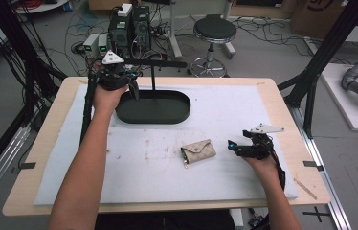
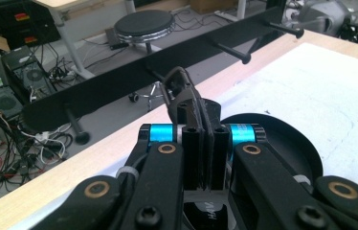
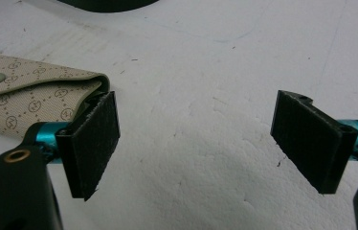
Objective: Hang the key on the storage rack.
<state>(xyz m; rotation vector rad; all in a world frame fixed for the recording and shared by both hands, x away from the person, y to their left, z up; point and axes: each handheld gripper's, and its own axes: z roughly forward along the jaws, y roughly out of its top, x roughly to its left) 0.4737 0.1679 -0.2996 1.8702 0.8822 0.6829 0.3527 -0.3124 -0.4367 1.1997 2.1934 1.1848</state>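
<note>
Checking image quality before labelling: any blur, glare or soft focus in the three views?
High view: soft overall, even light, no glare on the white mat. Left gripper view: shut left gripper reasonably sharp, black rack and floor softer. Right gripper view: wallet print readable, mat bright, open right gripper slightly soft.

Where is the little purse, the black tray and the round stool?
purse (image 1: 199, 152), high view, middle of its beige flap.
black tray (image 1: 174, 111), high view, bare floor of the oval tray.
stool (image 1: 214, 28), high view, middle of its round black seat.
</note>
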